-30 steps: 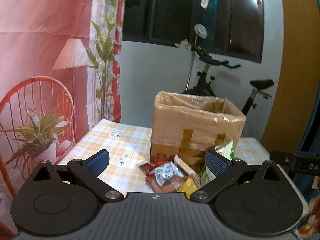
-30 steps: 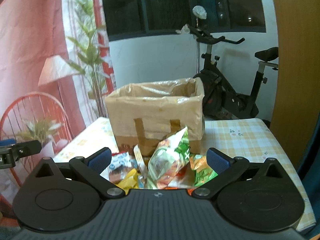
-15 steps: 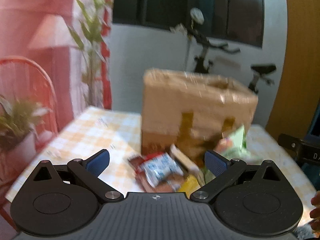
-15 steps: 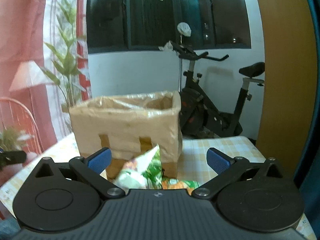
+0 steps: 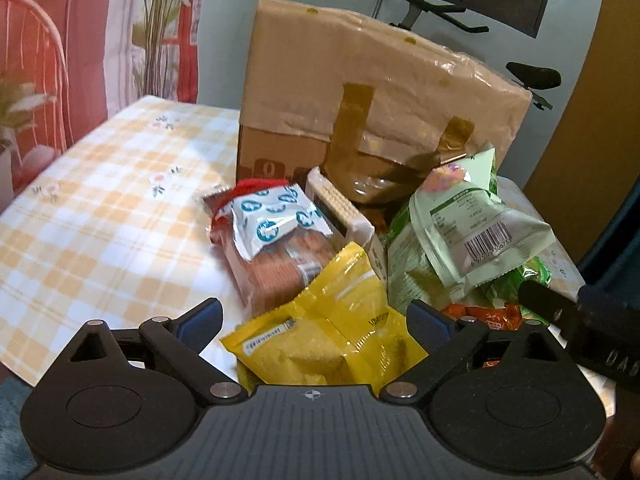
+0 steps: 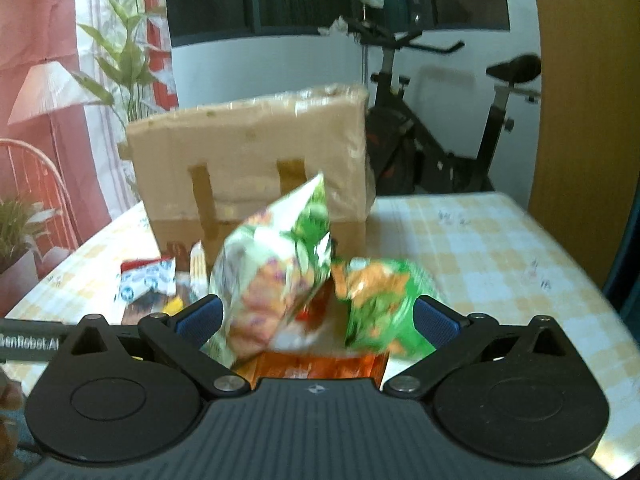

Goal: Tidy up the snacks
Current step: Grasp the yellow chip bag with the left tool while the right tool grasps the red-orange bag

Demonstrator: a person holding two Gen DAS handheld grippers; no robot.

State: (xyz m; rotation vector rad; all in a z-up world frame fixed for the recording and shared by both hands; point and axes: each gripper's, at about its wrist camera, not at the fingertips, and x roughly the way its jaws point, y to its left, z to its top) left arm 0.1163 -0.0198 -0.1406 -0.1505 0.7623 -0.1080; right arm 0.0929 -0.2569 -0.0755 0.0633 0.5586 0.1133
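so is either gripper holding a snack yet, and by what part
Nothing is held. The left gripper is open around the yellow bag; the right gripper is open around the green bags, neither closed on anything.

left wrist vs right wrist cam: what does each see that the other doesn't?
Left wrist only: the yellow pouch between its open gripper fingers, and the green bag's barcode.
Right wrist only: the full exercise bike and lamp print.
Both: cardboard box, blue-white packet, checkered tablecloth. Right gripper is open too.
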